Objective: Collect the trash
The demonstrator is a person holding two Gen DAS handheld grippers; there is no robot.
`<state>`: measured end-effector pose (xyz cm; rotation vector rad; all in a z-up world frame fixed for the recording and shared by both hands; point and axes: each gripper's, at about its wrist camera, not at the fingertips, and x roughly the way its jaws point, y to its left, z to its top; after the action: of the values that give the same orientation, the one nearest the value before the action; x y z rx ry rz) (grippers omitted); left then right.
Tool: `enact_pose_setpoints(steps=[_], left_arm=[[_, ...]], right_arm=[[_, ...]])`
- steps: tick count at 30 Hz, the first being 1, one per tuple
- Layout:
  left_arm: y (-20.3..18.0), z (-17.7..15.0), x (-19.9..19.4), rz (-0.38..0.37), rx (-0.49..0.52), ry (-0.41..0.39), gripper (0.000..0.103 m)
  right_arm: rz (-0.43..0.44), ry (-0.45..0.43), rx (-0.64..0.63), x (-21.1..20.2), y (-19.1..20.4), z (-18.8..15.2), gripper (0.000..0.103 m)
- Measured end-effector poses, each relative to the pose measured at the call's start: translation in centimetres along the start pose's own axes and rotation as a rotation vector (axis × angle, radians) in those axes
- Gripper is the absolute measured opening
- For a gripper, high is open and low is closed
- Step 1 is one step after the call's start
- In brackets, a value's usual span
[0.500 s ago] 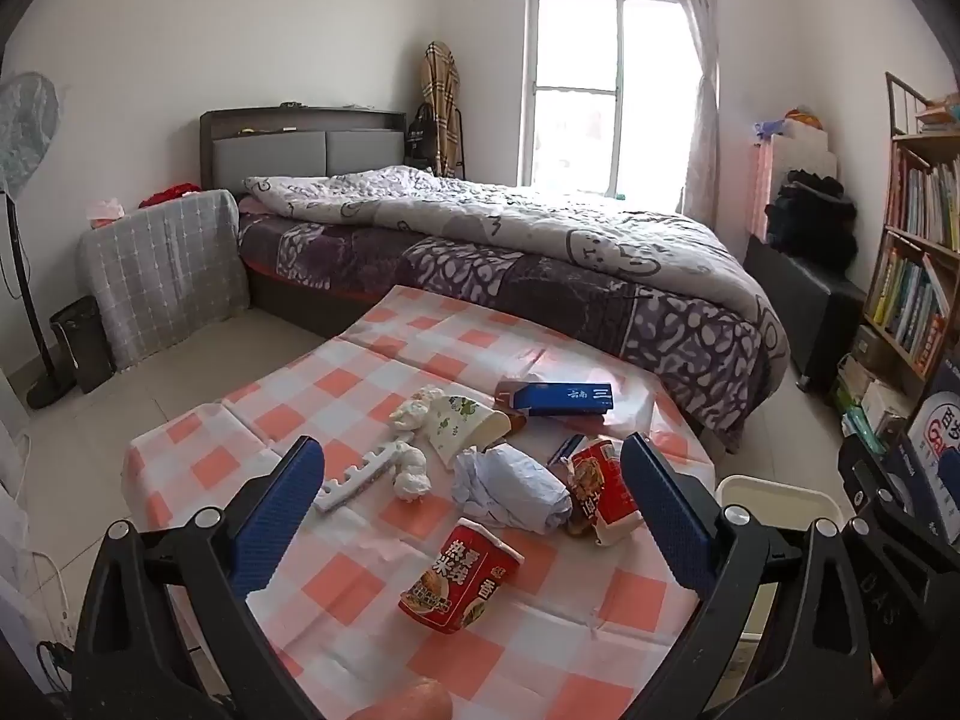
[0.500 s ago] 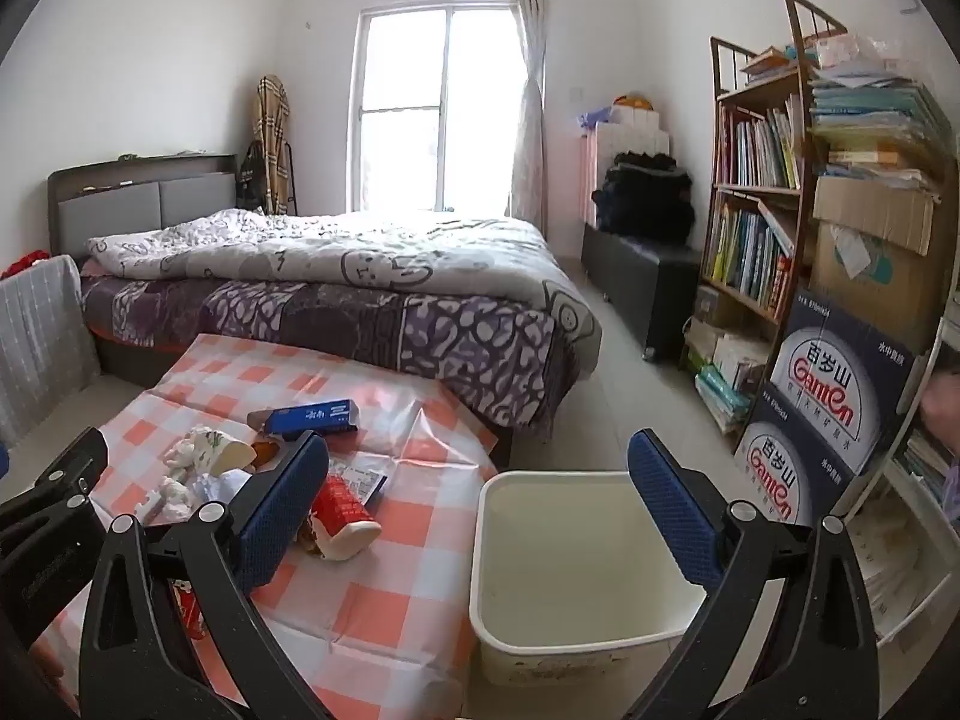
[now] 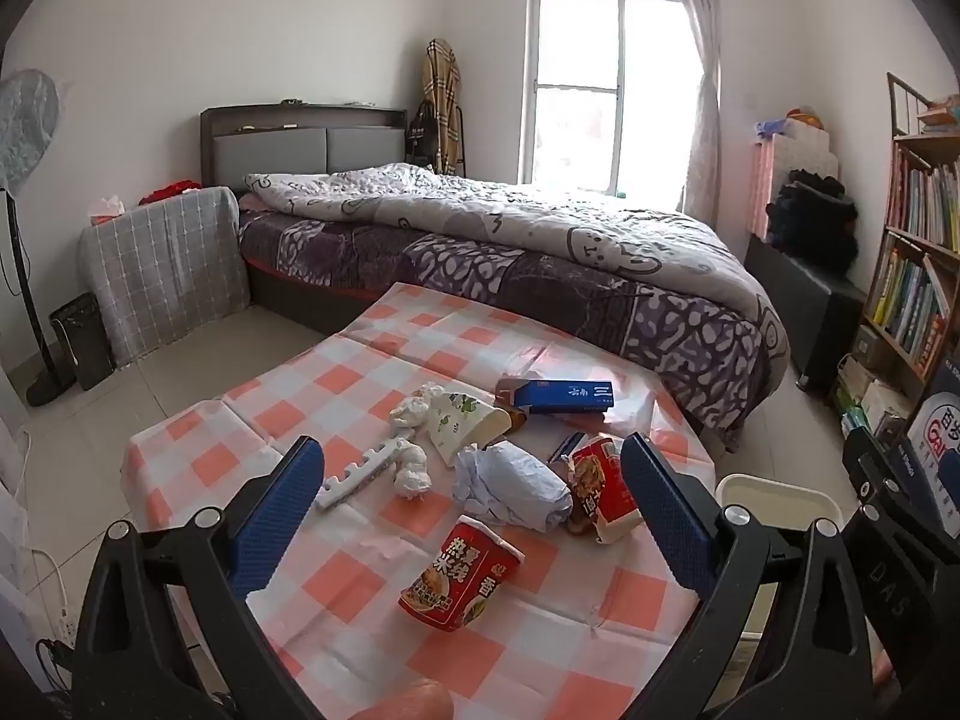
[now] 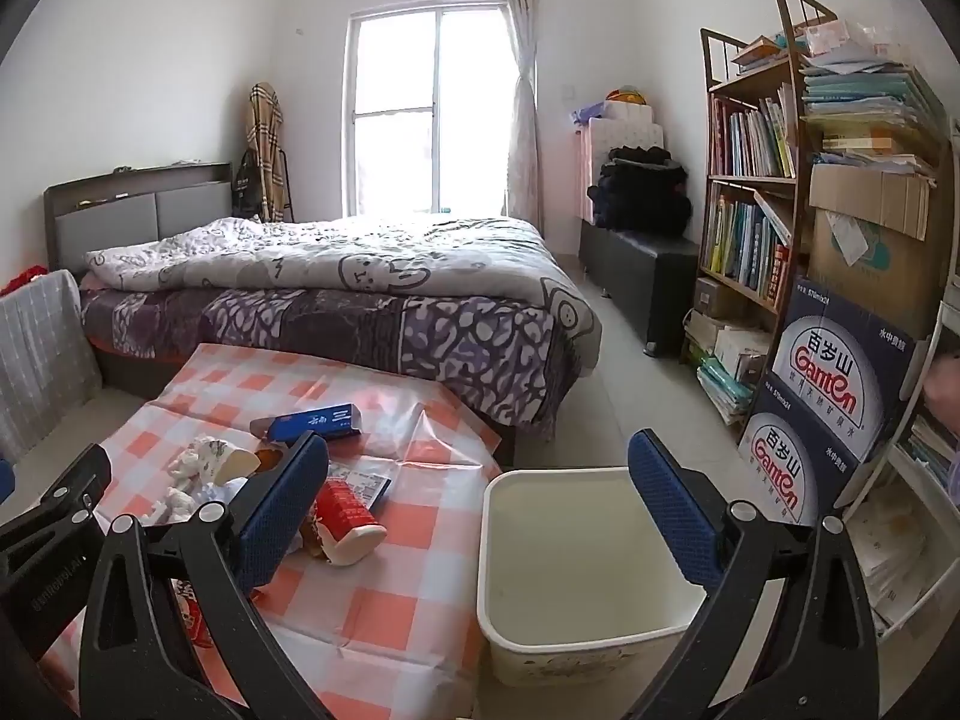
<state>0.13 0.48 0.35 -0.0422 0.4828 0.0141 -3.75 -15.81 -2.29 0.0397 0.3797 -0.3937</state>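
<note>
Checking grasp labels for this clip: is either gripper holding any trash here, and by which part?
Nothing is held. The left gripper and right gripper both stand wide open and empty; the trash lies on the checkered table, and the bin is empty.

Bedroom in a home. Double bed with patterned quilt and padded grey headboard; curtained window; wooden bookshelf crammed with books; coat hung in the corner; standing fan; tiled floor; stacked cardboard boxes.
</note>
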Motion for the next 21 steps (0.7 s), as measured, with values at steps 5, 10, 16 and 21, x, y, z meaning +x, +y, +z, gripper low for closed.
enact_pose_setpoints(steps=[5,10,16,21], left_arm=[[-0.22,-0.12,0.25,0.001,-0.003,0.006,0.096],[-0.29,-0.17,0.25,0.002,-0.003,0.006,0.096],[-0.21,-0.11,0.32,0.002,-0.002,0.011,0.096],[0.53,-0.71,0.19,0.003,-0.004,0.011,0.096]], right_arm=[[0.004,0.015,0.015,-0.4,-0.82,0.79,0.096],[0.007,0.026,0.018,-0.18,-0.86,0.61,0.096],[0.008,0.031,0.021,-0.07,-0.97,0.59,0.096],[0.009,0.031,0.021,-0.05,-0.97,0.53,0.096]])
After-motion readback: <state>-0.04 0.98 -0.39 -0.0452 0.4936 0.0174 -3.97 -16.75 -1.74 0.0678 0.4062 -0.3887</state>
